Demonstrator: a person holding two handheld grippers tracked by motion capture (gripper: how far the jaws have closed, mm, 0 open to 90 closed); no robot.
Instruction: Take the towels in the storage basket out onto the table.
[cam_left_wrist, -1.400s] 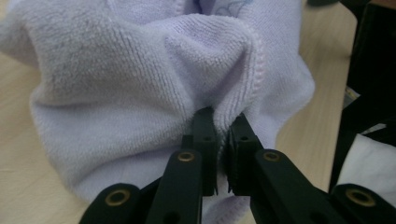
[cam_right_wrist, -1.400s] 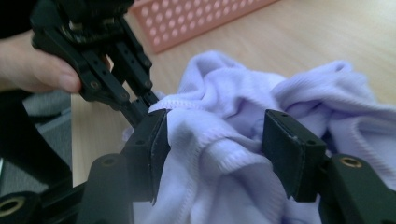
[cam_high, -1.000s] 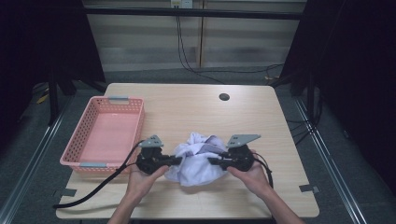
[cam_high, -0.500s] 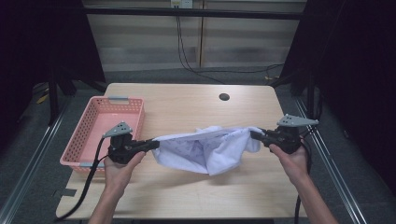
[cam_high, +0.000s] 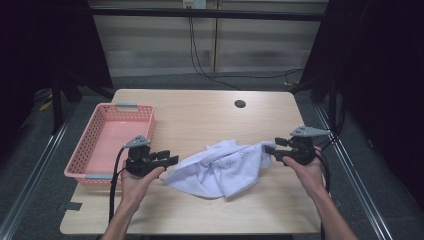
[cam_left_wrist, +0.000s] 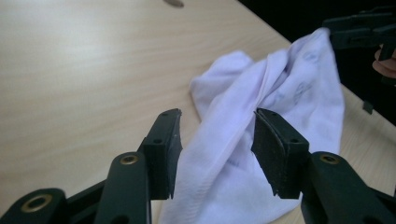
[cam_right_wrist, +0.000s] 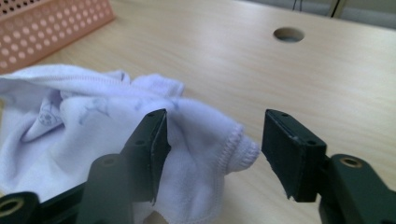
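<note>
A white printed cloth (cam_high: 220, 167) lies loosely spread on the wooden table (cam_high: 200, 115), between my two grippers. My left gripper (cam_high: 169, 160) is at the cloth's left end, with its jaws apart. In the left gripper view, the cloth (cam_left_wrist: 243, 154) runs through the gap of that gripper (cam_left_wrist: 217, 135) without being pressed. At the cloth's right corner, my right gripper (cam_high: 268, 150) also stands open. In the right gripper view, the stitched hem (cam_right_wrist: 233, 149) rests loose between the jaws of that gripper (cam_right_wrist: 212, 140). Both pairs of jaws have just been opening.
A pink perforated basket (cam_high: 95, 145) stands at the table's left edge, just left of my left hand. A round cable hole (cam_high: 240, 104) is in the tabletop at the back right. Cables trail from both grippers over the front edge.
The grippers first pulled apart from the bunched cloth and stretched it out between them. Since then both jaws have opened, and the cloth has sagged onto the table.
</note>
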